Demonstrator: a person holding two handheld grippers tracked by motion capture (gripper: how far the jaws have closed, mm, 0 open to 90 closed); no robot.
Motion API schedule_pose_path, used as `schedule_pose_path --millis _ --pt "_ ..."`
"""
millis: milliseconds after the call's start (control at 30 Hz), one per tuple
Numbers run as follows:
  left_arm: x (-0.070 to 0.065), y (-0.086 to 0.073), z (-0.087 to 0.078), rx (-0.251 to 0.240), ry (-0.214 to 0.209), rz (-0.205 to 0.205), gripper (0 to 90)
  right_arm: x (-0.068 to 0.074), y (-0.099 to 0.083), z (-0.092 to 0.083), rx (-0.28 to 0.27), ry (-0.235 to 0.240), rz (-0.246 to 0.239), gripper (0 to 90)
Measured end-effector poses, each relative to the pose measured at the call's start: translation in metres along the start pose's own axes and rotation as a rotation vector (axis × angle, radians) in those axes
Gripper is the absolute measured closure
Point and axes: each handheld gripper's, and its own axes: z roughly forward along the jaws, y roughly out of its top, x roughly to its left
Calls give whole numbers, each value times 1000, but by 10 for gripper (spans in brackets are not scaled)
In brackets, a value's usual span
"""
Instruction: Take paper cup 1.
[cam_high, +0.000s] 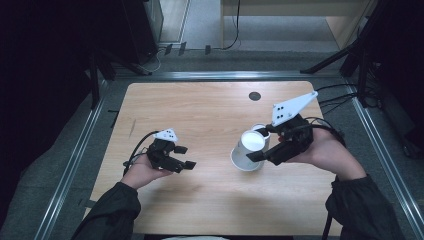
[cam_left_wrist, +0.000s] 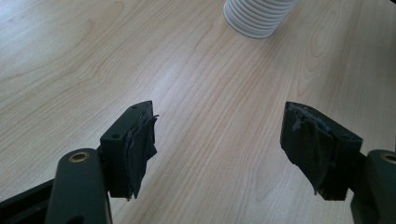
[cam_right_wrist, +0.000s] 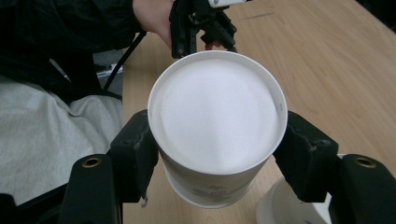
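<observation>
wood table (cam_high: 200, 107), 2 paper cups (cam_high: 248, 148), maybe more; r gripper (cam_high: 259, 144) clamped on 1, l gripper (cam_high: 185, 157) apart.

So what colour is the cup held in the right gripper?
White paper cup, with a faint floral print low on its side; the right gripper view shows it best.

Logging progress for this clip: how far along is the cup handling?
Done: the right gripper is clamped on an upside-down paper cup. In hand: that cup sits tilted beside a second cup, apparently being separated or stacked. Left: setting it down; the left gripper waits open over the bare table, with a cup stack ahead.
</observation>
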Motion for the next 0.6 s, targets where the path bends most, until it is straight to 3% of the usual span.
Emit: schedule_pose_path --millis 200,333,600 --pt "-2 0 0 3 -5 14 267 0 -22 26 -24 30 15 346" --pt "-3 -1 0 7 3 16 266 0 -35 42 -46 43 -4 347" --pt "-6 -4 -3 -6 -3 22 262 -3 -50 64 -88 59 28 347"
